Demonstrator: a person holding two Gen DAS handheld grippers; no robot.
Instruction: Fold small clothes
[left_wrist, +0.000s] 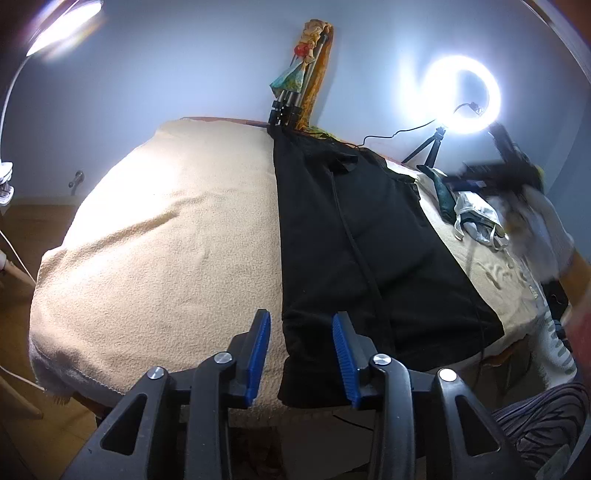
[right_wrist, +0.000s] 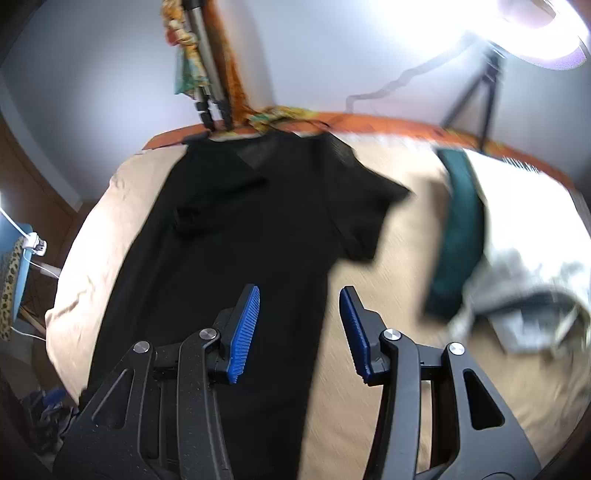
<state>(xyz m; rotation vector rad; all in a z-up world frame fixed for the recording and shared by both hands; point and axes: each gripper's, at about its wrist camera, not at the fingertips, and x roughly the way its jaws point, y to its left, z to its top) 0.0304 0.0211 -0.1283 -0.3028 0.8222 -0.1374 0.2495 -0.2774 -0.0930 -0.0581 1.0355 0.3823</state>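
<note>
The black short-sleeved shirt (right_wrist: 236, 229) lies lengthwise in the frame's centre on the beige fleece blanket (left_wrist: 155, 236). Both the left gripper (left_wrist: 301, 328) and right gripper (right_wrist: 299, 306) stand apart, empty. I would pinch the lower hem corners squarely before folding.

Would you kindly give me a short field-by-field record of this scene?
surface: beige blanket
garment: black shirt, lying flat, one side folded in, one sleeve spread out
left gripper: open, over the shirt's near edge, holding nothing
right gripper: open, over the shirt's right edge, holding nothing
other clothes: teal and white pile to the right, blurred
lighting: ring light at the far side
</note>
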